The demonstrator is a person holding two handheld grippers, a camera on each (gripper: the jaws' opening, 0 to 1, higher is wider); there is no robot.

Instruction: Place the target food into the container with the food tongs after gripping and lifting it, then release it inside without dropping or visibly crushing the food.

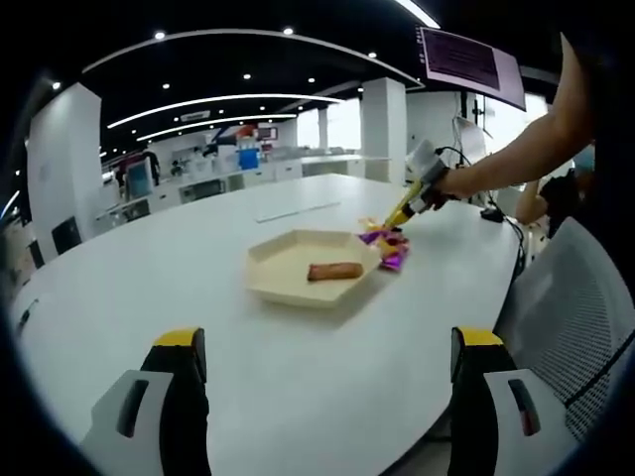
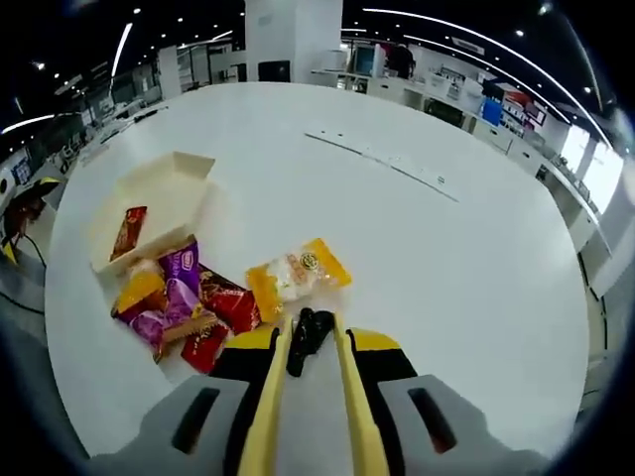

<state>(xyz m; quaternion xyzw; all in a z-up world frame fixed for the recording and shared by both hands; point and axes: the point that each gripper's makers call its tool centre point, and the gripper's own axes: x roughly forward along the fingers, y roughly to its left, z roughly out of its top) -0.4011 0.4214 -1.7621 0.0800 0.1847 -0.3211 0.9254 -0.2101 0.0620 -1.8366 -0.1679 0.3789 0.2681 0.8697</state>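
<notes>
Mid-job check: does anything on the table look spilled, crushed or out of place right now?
Nothing stands out. The cream tray sits flat with one red-brown snack bar inside. The other packets lie loosely heaped beside it, and the orange packet lies apart, just ahead of the yellow tongs. All look intact and uncrushed.

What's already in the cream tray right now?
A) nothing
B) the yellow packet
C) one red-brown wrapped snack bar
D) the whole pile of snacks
C: a single red-brown bar lies inside the tray; the yellow packet and the other snacks sit on the table outside it.
</notes>
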